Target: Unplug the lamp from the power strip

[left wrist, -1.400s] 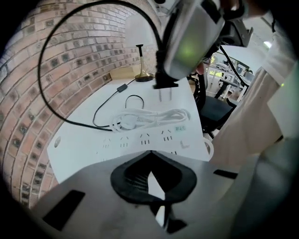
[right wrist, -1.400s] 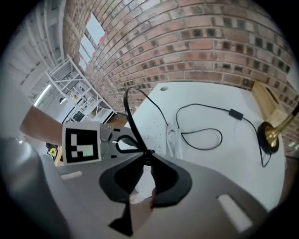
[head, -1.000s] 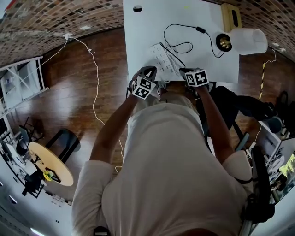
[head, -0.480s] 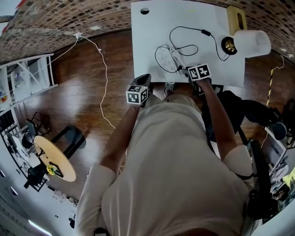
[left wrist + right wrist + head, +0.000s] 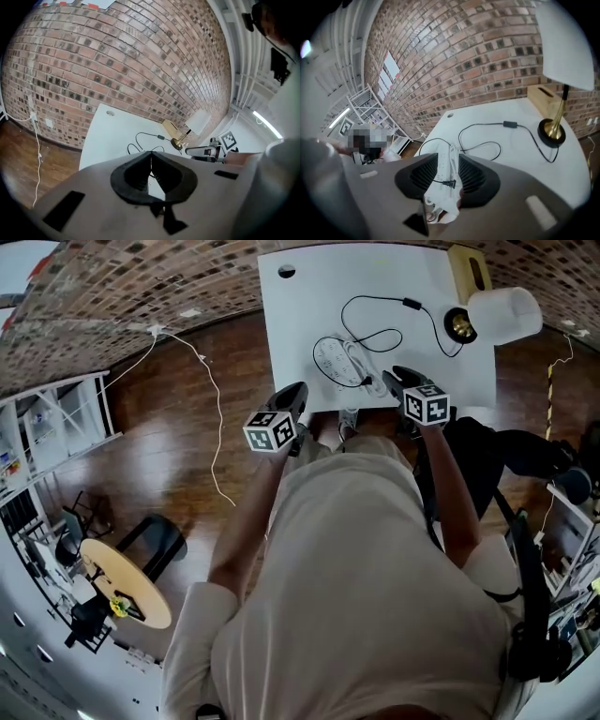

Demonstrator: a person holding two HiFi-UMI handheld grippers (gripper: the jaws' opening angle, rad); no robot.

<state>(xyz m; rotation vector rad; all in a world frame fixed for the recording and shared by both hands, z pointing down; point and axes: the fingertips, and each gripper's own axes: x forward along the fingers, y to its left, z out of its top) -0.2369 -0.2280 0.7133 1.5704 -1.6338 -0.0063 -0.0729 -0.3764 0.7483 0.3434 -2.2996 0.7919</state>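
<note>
The white power strip (image 5: 336,362) lies near the table's front edge, with its own white cable bundled on it. The lamp's black cord (image 5: 375,310) loops from the brass lamp base (image 5: 457,324) to a small black plug (image 5: 449,184). That plug lies loose on top of the power strip (image 5: 440,197). My right gripper (image 5: 449,159) hovers over it. Its jaws are opening and the plug sits between them untouched. In the head view my right gripper (image 5: 396,378) is just right of the strip. My left gripper (image 5: 296,392) is shut and empty, off the table's front edge.
The lamp's white shade (image 5: 503,315) hangs over the table's (image 5: 291,324) far right corner, beside a tan box (image 5: 467,270). A brick wall runs behind. A white cable (image 5: 211,399) trails across the wooden floor at left, and a dark chair (image 5: 506,456) stands at right.
My left gripper has drawn back from the strip and off the table edge. My right gripper has let go of the plug, opened, and shifted a little right.
</note>
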